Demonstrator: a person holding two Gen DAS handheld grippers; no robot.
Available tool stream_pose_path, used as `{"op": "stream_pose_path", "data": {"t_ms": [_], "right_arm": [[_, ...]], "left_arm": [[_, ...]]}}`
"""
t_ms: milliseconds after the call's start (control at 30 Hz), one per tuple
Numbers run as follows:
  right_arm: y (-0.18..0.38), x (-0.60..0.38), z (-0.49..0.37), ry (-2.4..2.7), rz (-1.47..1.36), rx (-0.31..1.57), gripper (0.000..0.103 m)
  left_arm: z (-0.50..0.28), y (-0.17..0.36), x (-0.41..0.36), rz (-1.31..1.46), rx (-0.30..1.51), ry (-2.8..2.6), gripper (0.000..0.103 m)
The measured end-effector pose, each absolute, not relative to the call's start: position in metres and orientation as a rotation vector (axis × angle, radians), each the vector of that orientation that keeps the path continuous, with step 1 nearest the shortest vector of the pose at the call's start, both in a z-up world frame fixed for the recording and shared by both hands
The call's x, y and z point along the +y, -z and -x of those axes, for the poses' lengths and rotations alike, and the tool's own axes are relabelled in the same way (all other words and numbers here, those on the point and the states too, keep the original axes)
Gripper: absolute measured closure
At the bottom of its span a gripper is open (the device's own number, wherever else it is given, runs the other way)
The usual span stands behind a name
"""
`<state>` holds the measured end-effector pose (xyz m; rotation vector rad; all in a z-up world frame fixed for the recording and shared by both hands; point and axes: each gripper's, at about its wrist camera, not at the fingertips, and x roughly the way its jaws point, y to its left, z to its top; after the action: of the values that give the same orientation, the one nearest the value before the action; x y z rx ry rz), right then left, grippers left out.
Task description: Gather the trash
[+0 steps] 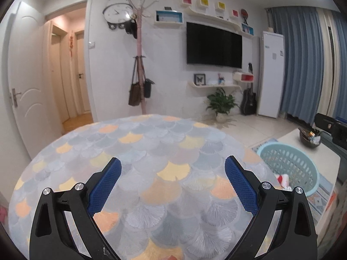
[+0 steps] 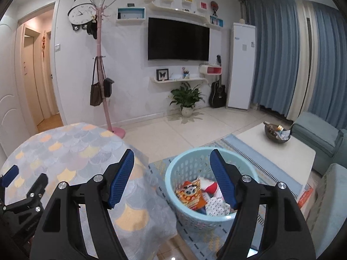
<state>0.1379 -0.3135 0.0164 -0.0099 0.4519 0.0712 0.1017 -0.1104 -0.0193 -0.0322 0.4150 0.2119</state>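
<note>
My left gripper is open and empty above the round table with a scale-pattern cloth. My right gripper is open and empty, held beyond the table's right edge above the light blue basket. The basket stands on the floor and holds trash: an orange snack packet, a red and white wrapper and a dotted white piece. The basket also shows at the right in the left wrist view. The left gripper shows at the far left of the right wrist view.
A white coffee table with a dark bowl stands right of the basket on a blue rug. Teal seats lie beyond it. A pink coat stand, a potted plant and a TV line the far wall.
</note>
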Motion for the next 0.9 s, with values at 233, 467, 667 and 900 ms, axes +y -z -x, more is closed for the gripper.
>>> {"op": "stream_pose_path", "data": {"t_ms": [233, 467, 667, 900], "right_arm": [[-0.011, -0.312, -0.137, -0.063, -0.001, 0.452, 0.034], [-0.006, -0.312, -0.14, -0.067, -0.003, 0.466, 0.034], [-0.004, -0.315, -0.141, -0.072, -0.008, 0.47, 0.034], [-0.004, -0.314, -0.142, -0.089, -0.014, 0.47, 0.034]], "left_arm": [[-0.096, 0.023, -0.097, 0.1, 0.415, -0.205, 0.008], [-0.097, 0.024, -0.094, 0.118, 0.422, -0.205, 0.008], [-0.098, 0.025, -0.092, 0.13, 0.429, -0.209, 0.008], [-0.097, 0.026, -0.092, 0.126, 0.427, -0.208, 0.008]]}}
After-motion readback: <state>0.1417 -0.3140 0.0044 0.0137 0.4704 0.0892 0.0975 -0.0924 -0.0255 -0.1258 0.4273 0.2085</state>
